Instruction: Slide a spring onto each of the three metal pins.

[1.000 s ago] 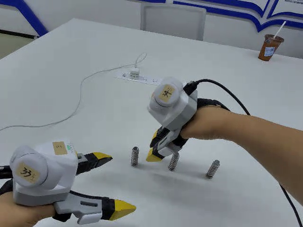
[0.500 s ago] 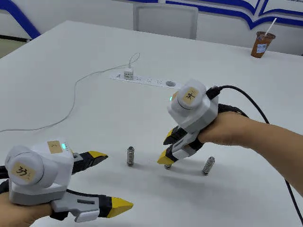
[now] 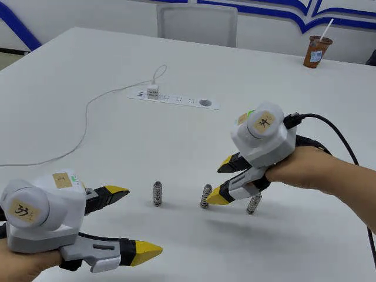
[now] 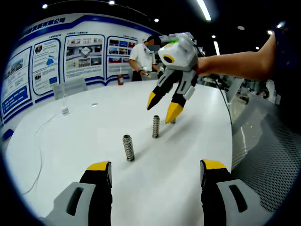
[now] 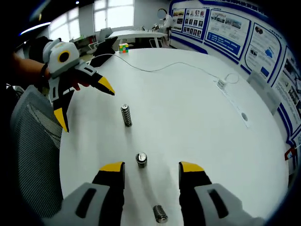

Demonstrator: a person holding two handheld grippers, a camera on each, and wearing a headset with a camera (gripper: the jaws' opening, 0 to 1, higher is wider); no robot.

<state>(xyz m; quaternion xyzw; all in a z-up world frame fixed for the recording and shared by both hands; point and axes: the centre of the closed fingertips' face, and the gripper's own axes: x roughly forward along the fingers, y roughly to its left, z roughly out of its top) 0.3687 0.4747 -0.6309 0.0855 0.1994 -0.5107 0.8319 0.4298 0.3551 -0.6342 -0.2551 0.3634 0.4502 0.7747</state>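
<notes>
standing upright in row, three springs (image 3: pixel 157 192); left gripper (image 3: pixel 141 220), right gripper (image 3: pixel 215 185) fingers wide open, empty.

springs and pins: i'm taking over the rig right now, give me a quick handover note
left gripper: open, empty, low over the near left of the table.
right gripper: open, empty, hovering just above the middle spring.
The left spring, middle spring and right spring stand upright in a row, apart from each other.
Done: all three pins look sleeved.
Left: probably nothing. The coils mostly hide the pins, so check that each spring is fully seated.
</notes>
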